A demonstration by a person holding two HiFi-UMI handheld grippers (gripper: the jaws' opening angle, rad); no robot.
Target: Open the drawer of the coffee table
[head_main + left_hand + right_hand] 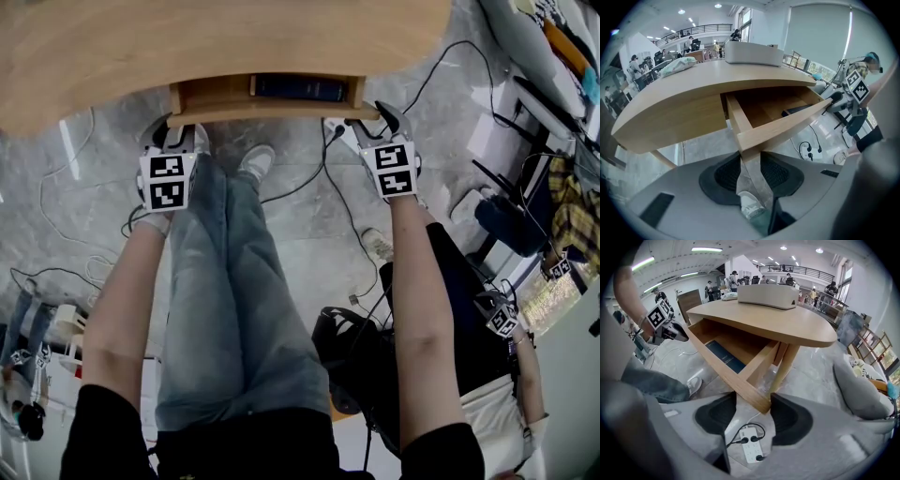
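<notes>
The light wooden coffee table [187,37] has its drawer [267,101] pulled partly out toward me, with a dark blue book [300,88] lying inside. My left gripper [176,131] is shut on the drawer front's left corner [749,140], which sits between its dark pads [726,176]. My right gripper [377,120] is shut on the front's right corner [759,401] in the same way. The left gripper view shows the drawer's open inside [768,105]. The right gripper view shows the book [725,358].
My legs in jeans [225,281] stand between the two arms below the drawer. A white power strip [751,445] and cables lie on the grey floor. A white box [766,295] sits on the tabletop. A black bag [352,356] and another person's arm [525,375] are at right.
</notes>
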